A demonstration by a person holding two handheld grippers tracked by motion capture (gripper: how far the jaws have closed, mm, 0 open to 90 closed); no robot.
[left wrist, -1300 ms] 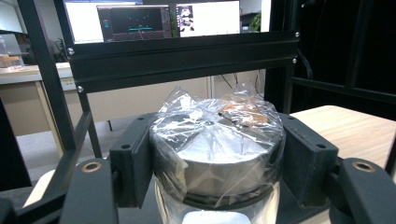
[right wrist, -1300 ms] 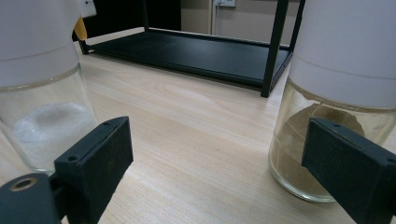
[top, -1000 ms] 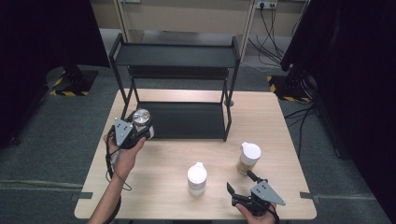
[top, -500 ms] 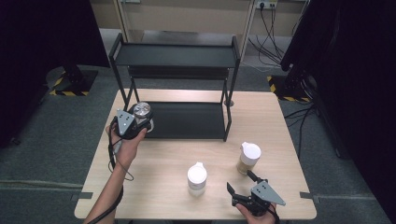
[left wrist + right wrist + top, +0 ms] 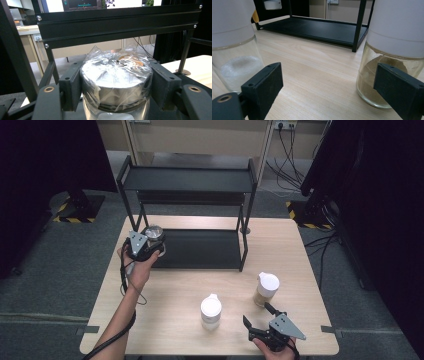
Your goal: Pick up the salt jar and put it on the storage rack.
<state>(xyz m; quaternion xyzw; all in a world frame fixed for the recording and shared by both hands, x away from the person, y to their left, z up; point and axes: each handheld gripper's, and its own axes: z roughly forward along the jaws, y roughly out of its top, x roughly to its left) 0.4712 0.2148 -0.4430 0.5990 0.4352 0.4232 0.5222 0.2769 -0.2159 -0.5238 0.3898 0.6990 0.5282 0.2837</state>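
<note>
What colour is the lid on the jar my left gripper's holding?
Silver under clear plastic wrap, on the jar; clearest in the left gripper view.

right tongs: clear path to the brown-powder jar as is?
Probably yes. The right tongs are open and empty, the jar stands just ahead on bare table, and nothing lies between them.

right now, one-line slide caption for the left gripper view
Left gripper shut on a foil-capped glass jar, carried toward the black shelf rack.

The glass jar [image 5: 116, 100] wore crinkled glossy plastic film; the rack [image 5: 200, 247] was matt black metal, the table [image 5: 175, 295] pale smooth wood
</note>
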